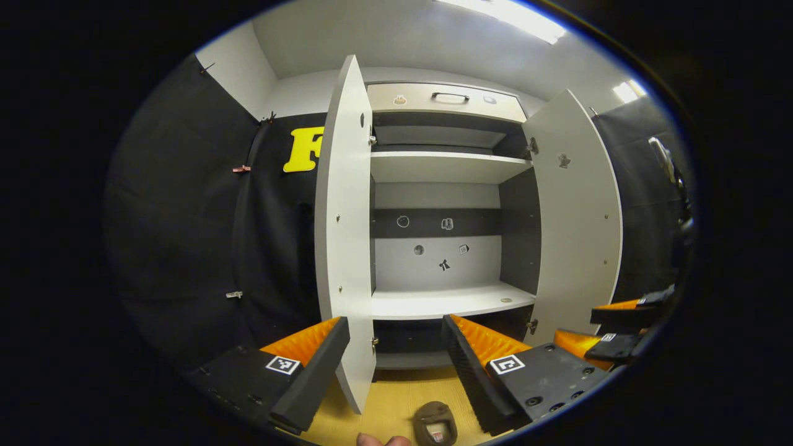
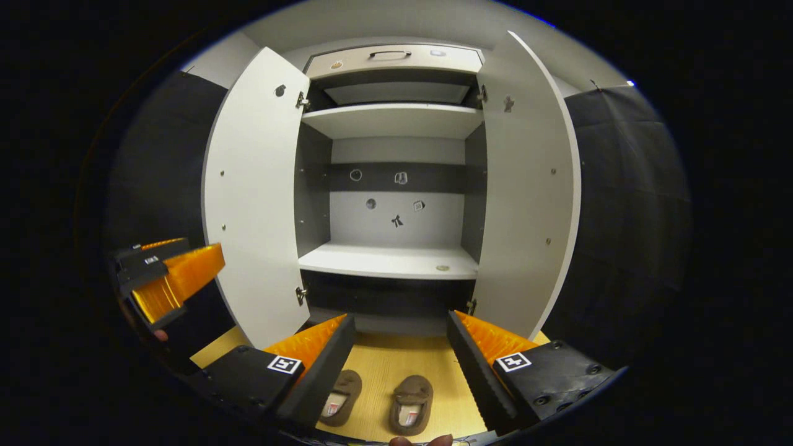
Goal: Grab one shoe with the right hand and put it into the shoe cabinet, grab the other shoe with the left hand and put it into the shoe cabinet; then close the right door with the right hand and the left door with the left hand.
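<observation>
Two brown shoes lie side by side on the wooden floor before the open shoe cabinet (image 2: 390, 260): the left shoe (image 2: 339, 396) and the right shoe (image 2: 411, 404). One brown shoe (image 1: 435, 424) lies low in the left gripper view. My right gripper (image 2: 399, 334) hangs open above the pair, apart from them. My left gripper (image 1: 393, 337) is open too, straddling the edge of the left door (image 1: 344, 229). The left gripper (image 2: 167, 279) also appears at the left of the right gripper view, and the right gripper (image 1: 619, 328) at the right of the left gripper view. Both doors stand wide open; the right door (image 2: 526, 186) is swung outward.
The cabinet has a white lower shelf (image 1: 446, 302), an upper shelf (image 1: 446, 166) and a drawer with a handle (image 1: 449, 98) on top. Small stickers dot its back wall. Black cloth walls flank it. A fingertip (image 1: 375, 440) shows at the bottom edge.
</observation>
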